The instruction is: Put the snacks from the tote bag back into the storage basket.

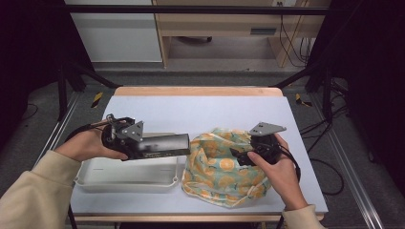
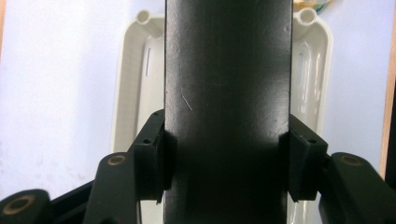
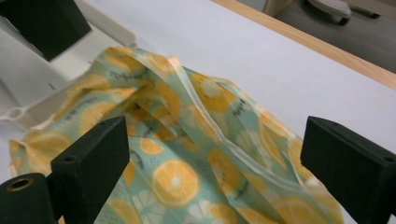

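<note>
In the left gripper view the black box point(image 2: 228, 102) clamped in the left tool point(image 2: 228, 165) runs off the top and bottom edges, so its ends cannot be seen, and it covers the middle of the white tray point(image 2: 133, 93) beneath it. From the high view, printing on the box's side is too blurred to read. In the right gripper view the fruit-print bag point(image 3: 187, 154) is cut off at the bottom edge, and its small lettering is illegible. The bag's contents are hidden.
</note>
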{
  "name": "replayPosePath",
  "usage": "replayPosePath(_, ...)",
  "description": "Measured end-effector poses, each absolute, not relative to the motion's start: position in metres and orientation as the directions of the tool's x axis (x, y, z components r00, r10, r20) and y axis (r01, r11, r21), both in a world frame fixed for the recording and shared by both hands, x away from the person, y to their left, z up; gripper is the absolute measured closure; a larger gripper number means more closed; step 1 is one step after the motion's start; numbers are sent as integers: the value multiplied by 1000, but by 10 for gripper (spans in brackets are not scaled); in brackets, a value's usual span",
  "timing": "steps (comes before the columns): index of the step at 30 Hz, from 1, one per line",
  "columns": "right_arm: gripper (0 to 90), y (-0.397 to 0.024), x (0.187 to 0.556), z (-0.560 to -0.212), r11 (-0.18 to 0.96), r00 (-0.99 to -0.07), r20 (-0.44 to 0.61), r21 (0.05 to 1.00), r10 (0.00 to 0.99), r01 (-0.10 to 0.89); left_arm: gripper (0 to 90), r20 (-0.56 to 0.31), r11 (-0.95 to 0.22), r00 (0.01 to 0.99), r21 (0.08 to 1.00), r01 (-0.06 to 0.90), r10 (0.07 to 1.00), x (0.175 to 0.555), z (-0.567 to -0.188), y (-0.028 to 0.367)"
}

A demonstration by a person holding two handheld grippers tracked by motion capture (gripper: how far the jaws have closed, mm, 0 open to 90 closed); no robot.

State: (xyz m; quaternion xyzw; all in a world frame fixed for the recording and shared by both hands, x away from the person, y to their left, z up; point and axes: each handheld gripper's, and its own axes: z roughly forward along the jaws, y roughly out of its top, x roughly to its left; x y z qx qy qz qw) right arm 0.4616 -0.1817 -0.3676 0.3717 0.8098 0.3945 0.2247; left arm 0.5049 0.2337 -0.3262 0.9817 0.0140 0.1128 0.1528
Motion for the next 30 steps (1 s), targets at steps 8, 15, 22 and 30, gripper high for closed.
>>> replayPosePath(8, 84, -207, 445, -376, 362, -560, -70, 827, 826, 430, 433, 230, -953, 970, 302, 8, 81, 504, -324, 247)
replayPosePath(15, 85, -234, 434, -390, 296, -471, -48, 831, 881, 470, 433, 241, -957, 966, 289, 24, 97, 502, -325, 264)
replayPosePath(22, 91, -251, 426, -401, 267, -379, -77, 837, 922, 478, 433, 243, -954, 961, 295, 54, 130, 505, -331, 280)
replayPosePath(30, 117, -273, 412, -407, 177, -244, -67, 868, 968, 464, 433, 240, -954, 962, 296, 53, 128, 505, -339, 289)
